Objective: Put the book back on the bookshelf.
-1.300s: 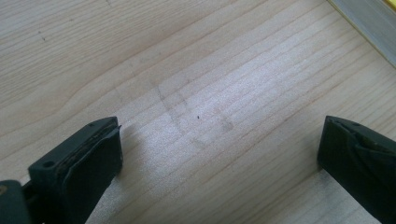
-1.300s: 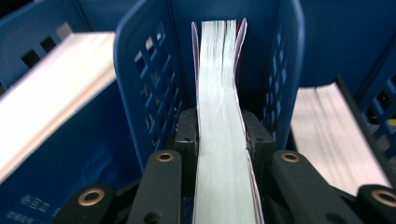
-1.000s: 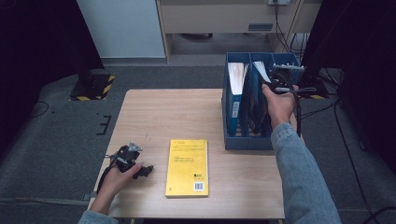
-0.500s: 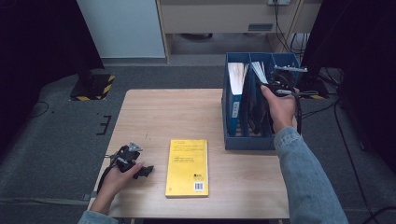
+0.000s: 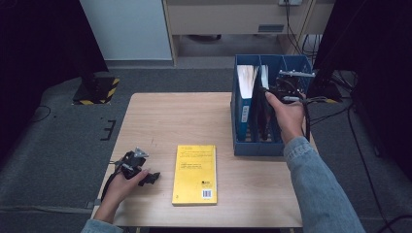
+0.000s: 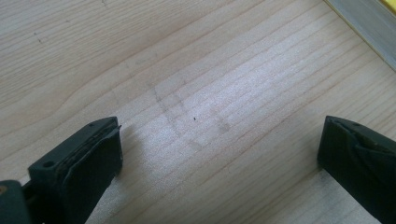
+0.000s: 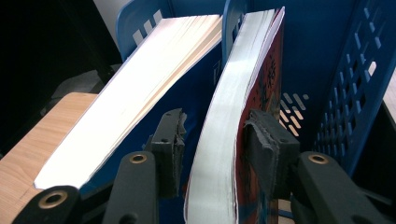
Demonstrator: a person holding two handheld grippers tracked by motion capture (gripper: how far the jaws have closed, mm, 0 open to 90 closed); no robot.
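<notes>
A blue three-slot file rack stands at the table's right. Its left slot holds a blue-covered book. A red-covered book stands in the middle slot. My right gripper reaches down over that slot with its jaws either side of the red book. The right pad lies against the cover and the left pad stands slightly off the pages. A yellow book lies flat at the table's front middle. My left gripper rests open on the wood just left of it.
The wooden table stands on grey carpet. The rack's right slot is beside my right hand, and cables trail off to the right. The yellow book's page edge shows beyond my left jaws.
My right gripper has come down and leftward with the red book, which now stands lower in the rack's middle slot. The left gripper has stayed put.
</notes>
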